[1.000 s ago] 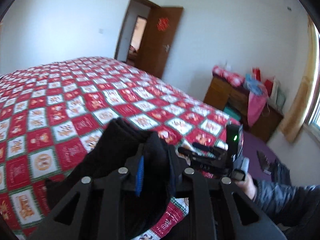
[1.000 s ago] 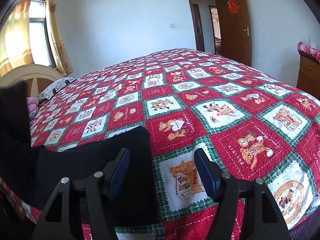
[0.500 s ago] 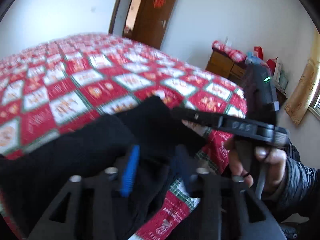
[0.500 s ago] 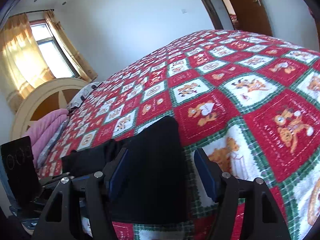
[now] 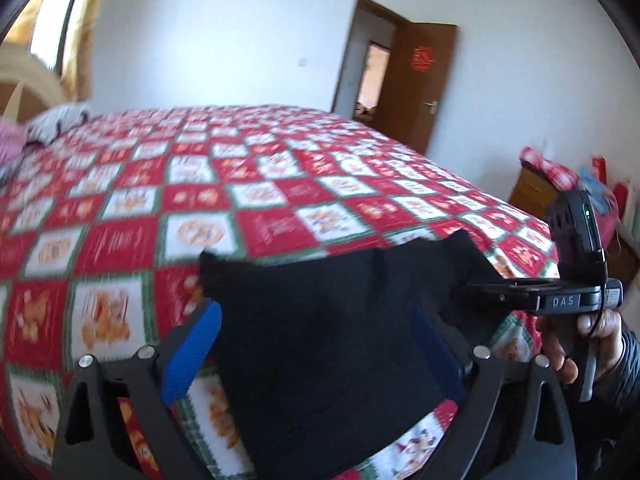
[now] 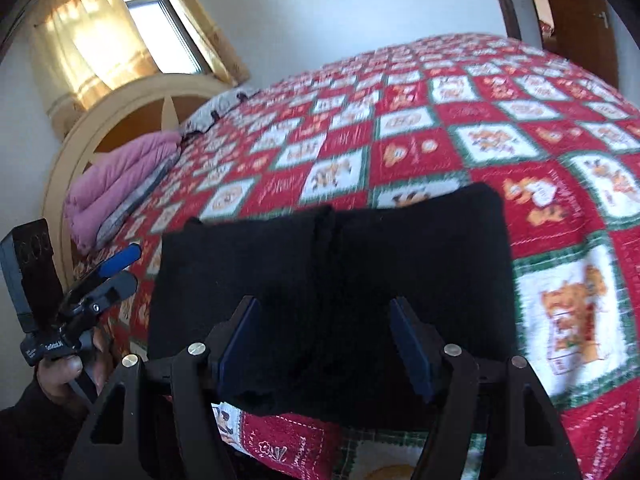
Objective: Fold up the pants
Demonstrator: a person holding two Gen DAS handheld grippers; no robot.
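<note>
Pants (image 6: 328, 288) are lying folded into a black rectangle at the near edge of the bed (image 6: 460, 120), on the red, white and green checked quilt (image 5: 200, 200). A vertical crease is running down the middle of the stack in the right wrist view, and the near edge of the fabric is reaching the quilt's border.

Left gripper (image 5: 316, 344) is hovering low over the near part of the pants, its jaws standing wide apart with nothing between them; the blue pads (image 5: 192, 356) are sitting either side of the fabric, and whether they are touching it cannot be told. Seen from the right wrist view, the left gripper (image 6: 116, 264) is sitting just beside the left edge of the pants, gripped in the left hand (image 6: 64, 376).

Right gripper (image 6: 324, 344) is also positioned over the near edge of the pants, jaws spread and holding nothing. In the left wrist view its body (image 5: 560, 300) is appearing at the right corner of the pants, carried in the right hand (image 5: 580, 344).

A pink blanket (image 6: 116, 184) is lying folded against the headboard (image 6: 100, 120). A window (image 6: 160, 20) with yellow curtains is standing behind it. A brown door (image 5: 420, 84) is standing open beyond the bed's far side.
</note>
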